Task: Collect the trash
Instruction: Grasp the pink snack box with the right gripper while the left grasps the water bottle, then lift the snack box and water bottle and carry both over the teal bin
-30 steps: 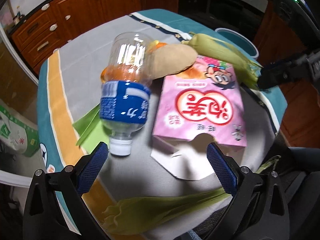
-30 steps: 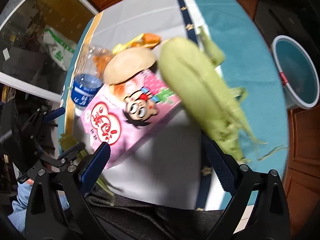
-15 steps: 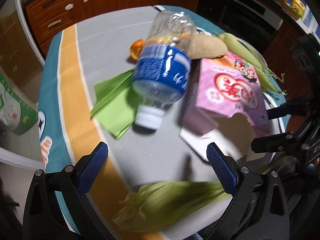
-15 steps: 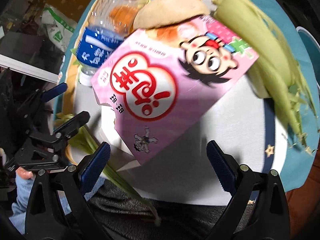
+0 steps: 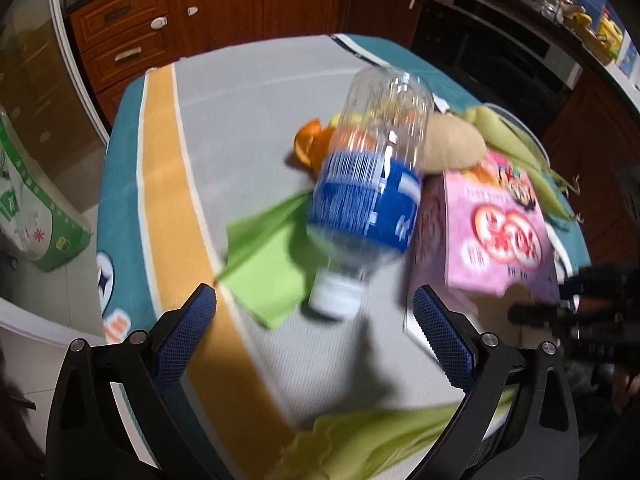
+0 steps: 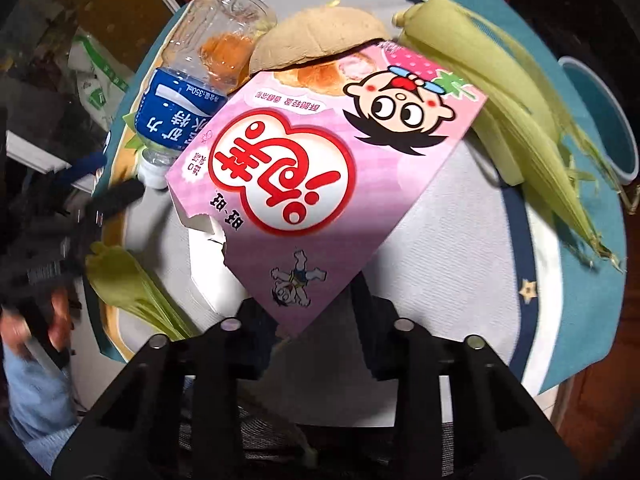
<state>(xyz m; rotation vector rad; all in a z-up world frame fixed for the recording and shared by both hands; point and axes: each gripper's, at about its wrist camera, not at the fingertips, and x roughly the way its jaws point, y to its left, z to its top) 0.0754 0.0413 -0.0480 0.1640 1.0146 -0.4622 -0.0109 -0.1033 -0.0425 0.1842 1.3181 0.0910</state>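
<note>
An empty plastic bottle [image 5: 372,184] with a blue label lies on the table, cap toward my open left gripper [image 5: 316,312], which hovers just short of the cap. A green paper piece [image 5: 268,256] lies to its left. A torn pink snack box [image 6: 324,168] lies beside the bottle [image 6: 188,96]; it also shows in the left wrist view [image 5: 500,236]. My right gripper [image 6: 316,316] is shut on the box's near corner. Corn husks [image 6: 516,120] lie right of the box, another husk [image 5: 384,436] at the near edge. Orange peel [image 5: 312,144] and a tan bun-like piece [image 6: 320,40] sit behind.
The round table [image 5: 256,92] has a grey, orange and teal cloth. A teal bin [image 6: 604,116] stands on the floor beyond the table's right side. Wooden cabinets [image 5: 208,12] are behind. A green and white bag [image 5: 28,216] lies on the floor at left.
My right gripper has moved in and closed on the pink box's corner. My left gripper has shifted left and closer to the bottle's cap, still open.
</note>
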